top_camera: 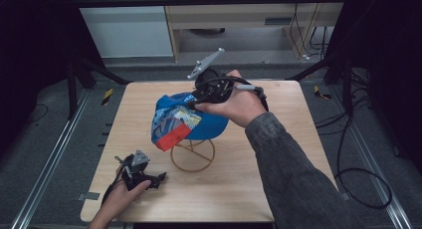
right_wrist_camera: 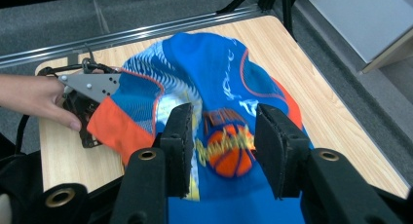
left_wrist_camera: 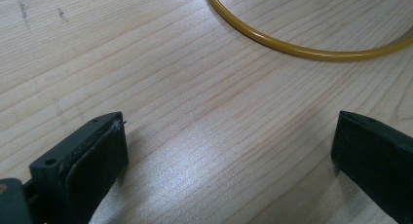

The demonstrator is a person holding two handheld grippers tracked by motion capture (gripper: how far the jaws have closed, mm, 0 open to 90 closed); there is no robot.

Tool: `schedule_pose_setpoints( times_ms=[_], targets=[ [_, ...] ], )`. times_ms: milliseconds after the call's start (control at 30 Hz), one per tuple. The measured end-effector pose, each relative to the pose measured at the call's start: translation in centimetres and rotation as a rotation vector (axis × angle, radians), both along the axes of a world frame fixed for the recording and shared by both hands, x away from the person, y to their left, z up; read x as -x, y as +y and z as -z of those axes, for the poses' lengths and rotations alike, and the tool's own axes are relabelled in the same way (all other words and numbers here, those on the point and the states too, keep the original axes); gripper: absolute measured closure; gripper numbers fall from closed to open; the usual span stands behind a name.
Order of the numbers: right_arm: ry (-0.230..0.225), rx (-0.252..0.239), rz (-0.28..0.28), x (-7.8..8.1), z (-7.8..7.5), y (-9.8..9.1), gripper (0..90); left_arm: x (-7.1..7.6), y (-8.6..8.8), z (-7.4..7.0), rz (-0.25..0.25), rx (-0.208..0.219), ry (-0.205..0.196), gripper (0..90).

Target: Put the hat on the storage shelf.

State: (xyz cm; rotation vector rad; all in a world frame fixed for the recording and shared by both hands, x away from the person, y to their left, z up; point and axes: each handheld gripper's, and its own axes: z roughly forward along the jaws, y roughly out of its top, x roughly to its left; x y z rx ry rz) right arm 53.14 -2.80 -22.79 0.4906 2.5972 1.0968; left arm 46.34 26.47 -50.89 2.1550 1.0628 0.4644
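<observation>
A blue cap (top_camera: pixel 199 120) with an orange brim and a basketball print (right_wrist_camera: pixel 219 73) sits on a yellow wire stand (top_camera: pixel 193 157) in the middle of the wooden table (top_camera: pixel 249 189). My right gripper (top_camera: pixel 193 102) hovers at the cap's far top side, pointing down at the crown. Its jaws stand apart (right_wrist_camera: pixel 221 126); the cap's fabric shows between them and beyond, with no pad pressing on it. My left gripper (top_camera: pixel 160 178) rests low on the table at the front left, open and holding nothing (left_wrist_camera: pixel 229 131). The stand's yellow base ring (left_wrist_camera: pixel 302 51) lies just ahead of it.
Bare wood runs around the stand on all sides. Past the table's edges are metal floor rails, dark frame legs and trailing cables (top_camera: pixel 358 184). A cabinet (top_camera: pixel 239 20) stands beyond the far edge.
</observation>
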Motion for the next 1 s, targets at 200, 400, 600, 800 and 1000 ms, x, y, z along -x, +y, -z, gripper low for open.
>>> schedule_pose_setpoints(
  times_ms=[200, 400, 600, 800, 1000],
  targets=[
    [0.003, -0.019, 0.024, 0.2, -0.1, -1.4, 55.3, 0.0, 0.0, 0.0, 0.000, 0.000, 0.000, 0.0],
    [0.000, -0.031, 0.038, 0.6, 0.0, -2.0, 49.0, 0.0, 0.0, 0.0, 0.001, 0.001, 0.000, 0.0],
    [-0.014, -0.035, 0.065, 1.2, 0.4, -2.8, 36.6, 0.0, 0.0, 0.0, 0.000, 0.000, 0.000, 0.0],
    [-0.028, -0.048, 0.100, 1.5, 0.6, -3.9, 24.7, 0.0, 0.0, 0.0, -0.001, 0.001, 0.000, 0.0],
    [-0.023, -0.056, 0.150, 1.7, 1.0, -5.0, 12.4, 0.0, 0.0, 0.0, 0.000, 0.000, 0.000, 0.0]
  ],
)
